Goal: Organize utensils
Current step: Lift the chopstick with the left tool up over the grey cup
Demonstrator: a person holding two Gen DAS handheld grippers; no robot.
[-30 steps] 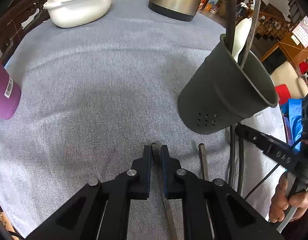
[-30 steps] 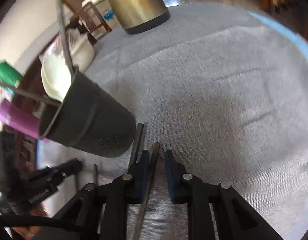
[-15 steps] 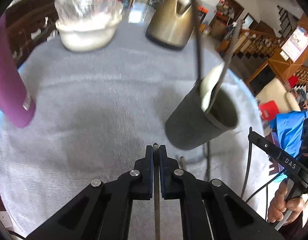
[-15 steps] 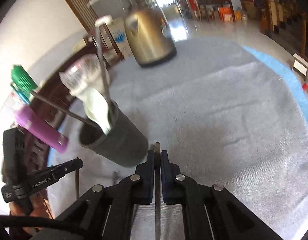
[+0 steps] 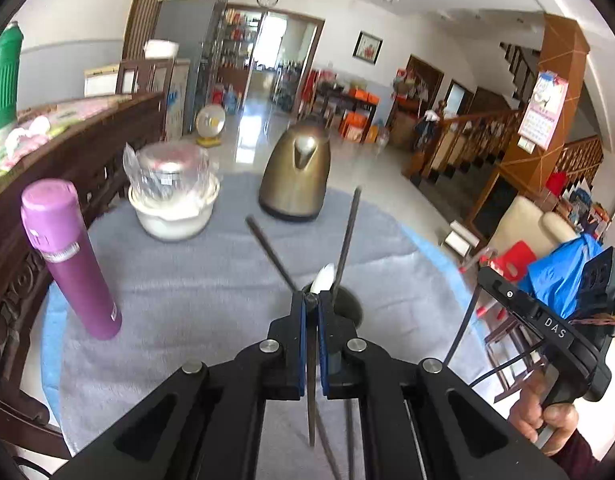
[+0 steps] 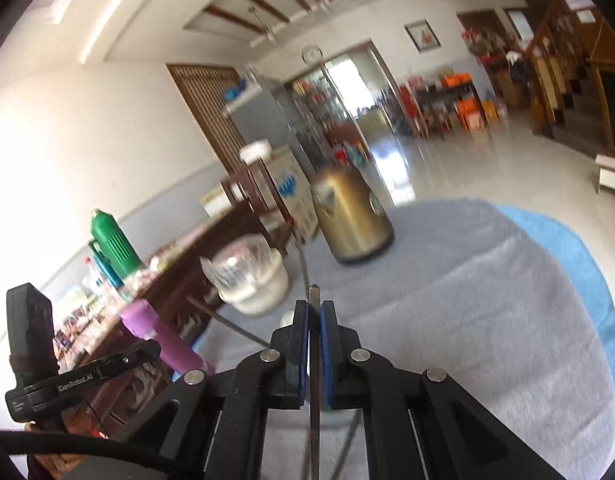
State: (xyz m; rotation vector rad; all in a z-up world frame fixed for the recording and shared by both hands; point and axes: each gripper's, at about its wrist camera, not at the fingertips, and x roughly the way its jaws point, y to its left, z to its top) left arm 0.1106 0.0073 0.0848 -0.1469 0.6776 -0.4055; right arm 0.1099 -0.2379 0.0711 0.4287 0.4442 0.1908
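Observation:
My left gripper (image 5: pixel 311 300) is shut on a thin metal utensil handle (image 5: pixel 311 400) that hangs down between the jaws, lifted above the grey cloth. Just beyond the fingertips stands the dark utensil cup (image 5: pixel 347 306), holding a white spoon (image 5: pixel 322 278) and two dark sticks (image 5: pixel 347 240). My right gripper (image 6: pixel 314 308) is shut on another thin metal utensil handle (image 6: pixel 314 420), also raised. The cup is mostly hidden behind the right gripper's fingers; a dark stick (image 6: pixel 227 322) pokes out to the left.
A purple bottle (image 5: pixel 69 264) stands at the left. A white bowl with a clear bag (image 5: pixel 173 200) and a brass kettle (image 5: pixel 297 176) stand at the far side of the round table (image 5: pixel 187 280). The other hand-held gripper (image 5: pixel 547 332) is at the right.
Both grippers closed on utensil handles lying on the cloth and lifted them, tilting up so that the room shows. The cup now lies right behind the fingertips.

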